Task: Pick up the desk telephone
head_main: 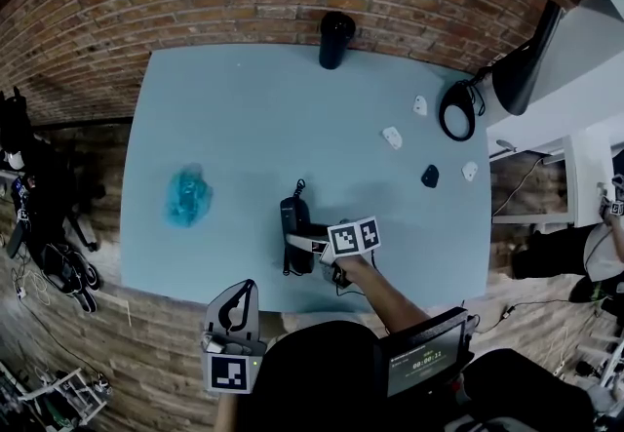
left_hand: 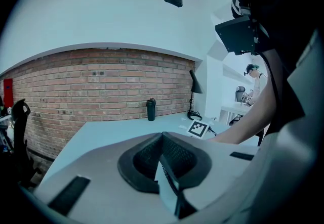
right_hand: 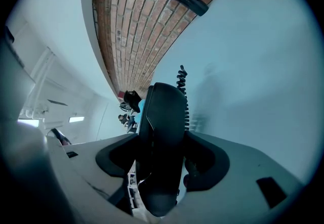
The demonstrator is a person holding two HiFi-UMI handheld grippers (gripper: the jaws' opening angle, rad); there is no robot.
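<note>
The black desk telephone (head_main: pixel 293 222) lies near the front edge of the pale blue table (head_main: pixel 234 108), its coiled cord (head_main: pixel 299 189) trailing off its far end. My right gripper (head_main: pixel 305 244) reaches in from the right and is shut on it. In the right gripper view the telephone (right_hand: pixel 162 132) fills the gap between both pads, with the cord (right_hand: pixel 186 101) beside it. My left gripper (head_main: pixel 240 295) hangs below the table's front edge, apart from the telephone. In the left gripper view the left gripper (left_hand: pixel 162 137) has its tips together and holds nothing.
A black cylinder (head_main: pixel 335 39) stands at the table's far edge. A black desk lamp (head_main: pixel 457 108) sits at the far right corner. A crumpled teal bag (head_main: pixel 187 196) lies to the left. Small white pieces (head_main: pixel 392 137) and a dark one (head_main: pixel 430 176) lie to the right.
</note>
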